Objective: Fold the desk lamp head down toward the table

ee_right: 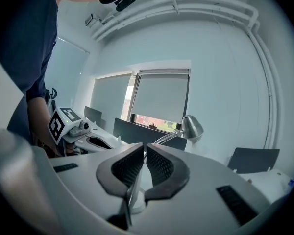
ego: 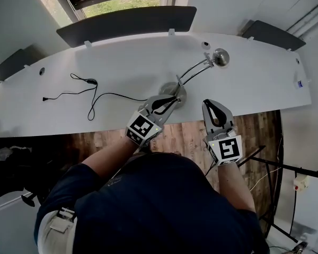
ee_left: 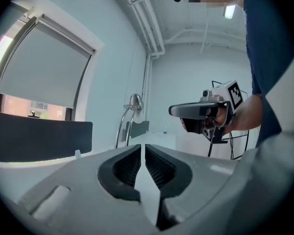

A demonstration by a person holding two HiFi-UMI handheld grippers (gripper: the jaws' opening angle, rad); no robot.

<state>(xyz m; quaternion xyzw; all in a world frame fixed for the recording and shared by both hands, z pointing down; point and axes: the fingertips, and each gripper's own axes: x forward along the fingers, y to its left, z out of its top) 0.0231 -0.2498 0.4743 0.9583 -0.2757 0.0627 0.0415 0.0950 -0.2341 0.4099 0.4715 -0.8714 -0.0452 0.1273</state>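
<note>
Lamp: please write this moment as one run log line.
lamp head: up, not folded | left hand-held gripper: shut, empty, short of lamp | right hand-held gripper: shut, empty

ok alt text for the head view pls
From above, a person holds two shut, empty grippers at the near edge of a white table: the left gripper by the base of a chrome desk lamp, the right gripper beside it. A black cable lies further left.
</note>
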